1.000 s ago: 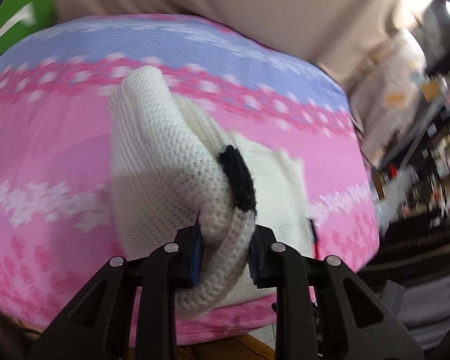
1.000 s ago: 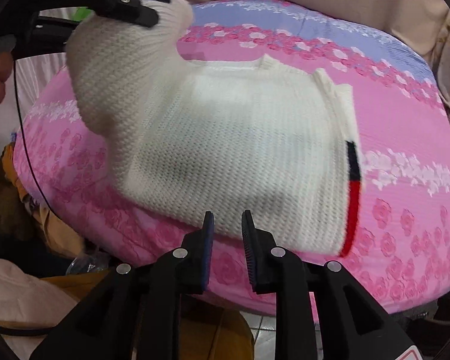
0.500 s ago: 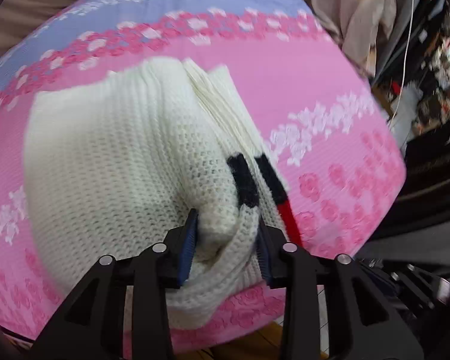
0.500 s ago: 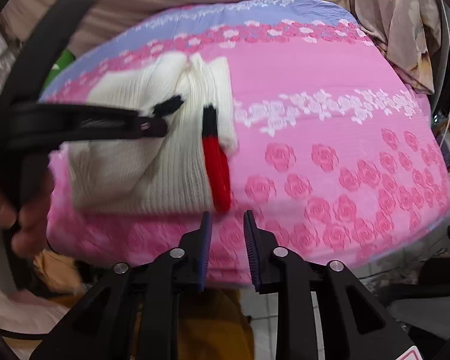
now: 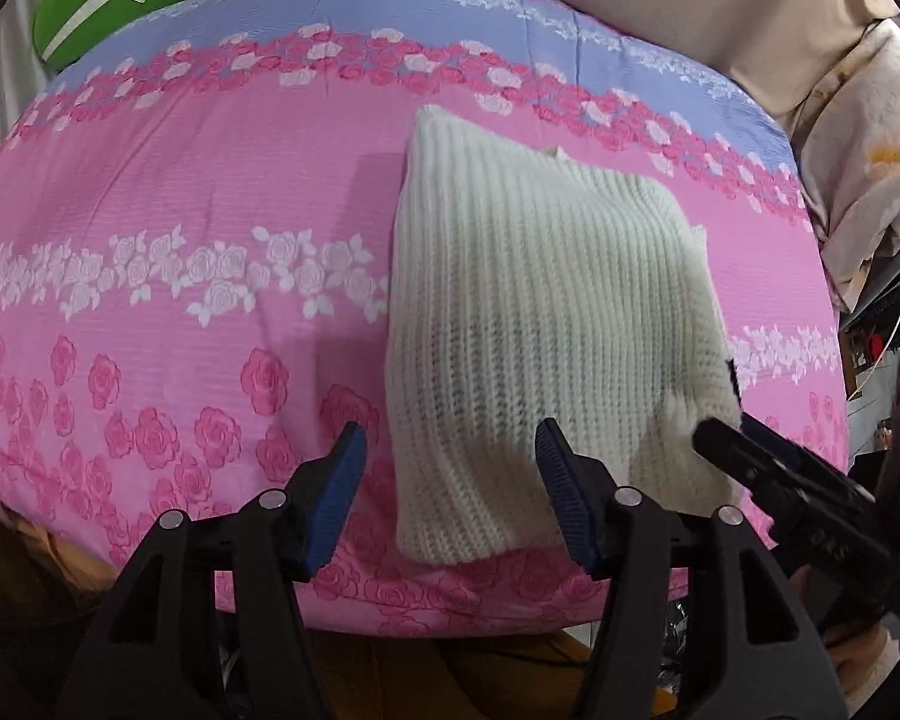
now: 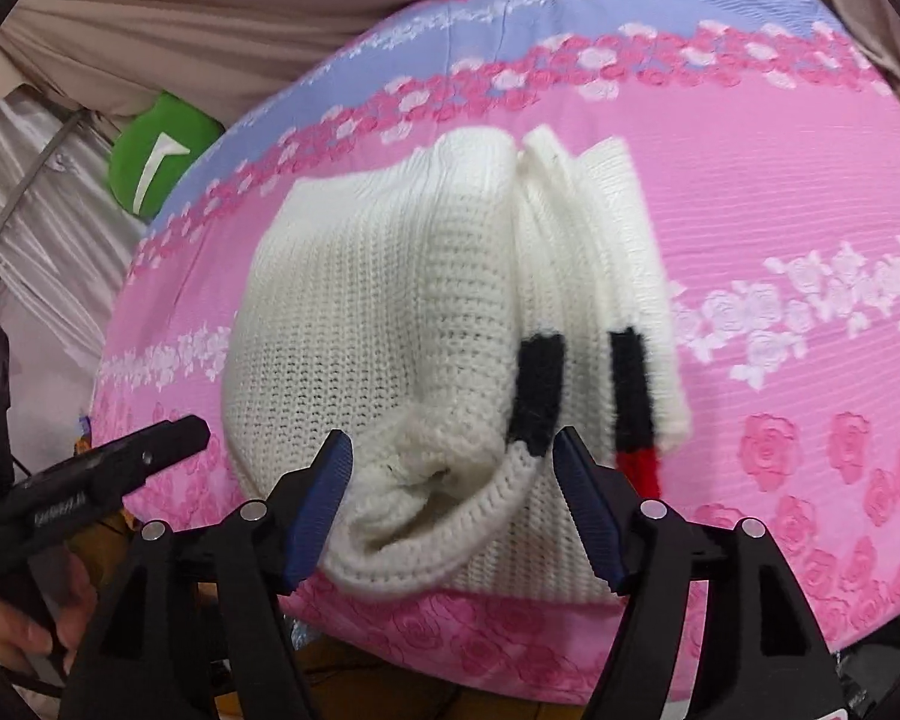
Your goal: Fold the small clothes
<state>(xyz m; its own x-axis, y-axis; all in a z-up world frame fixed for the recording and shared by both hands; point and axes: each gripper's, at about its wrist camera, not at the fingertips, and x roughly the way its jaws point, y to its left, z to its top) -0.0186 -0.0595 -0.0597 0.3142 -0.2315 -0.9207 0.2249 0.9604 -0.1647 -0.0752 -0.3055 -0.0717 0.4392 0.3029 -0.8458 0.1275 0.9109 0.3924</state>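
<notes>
Sweater [image 6: 402,324], white knit and folded over on itself, lies on the pink rose-print bedspread [image 5: 168,252] directly ahead of both grippers. Left gripper [image 5: 450,495] is spread wide, holding nothing, with the sweater's near corner between its fingers. Right gripper [image 6: 453,501] also gapes wide around the bunched cuff [image 6: 426,462] without pinching it. Risk: that loose roll looks springy, so closing on it and pulling could drag the stacked layers apart or off the near edge.

Bright, even indoor light; soft shadows beside white sweater [image 5: 546,324]. Strong fisheye bending, dark vignette corners. Slight blur on sweater's near edge.
</notes>
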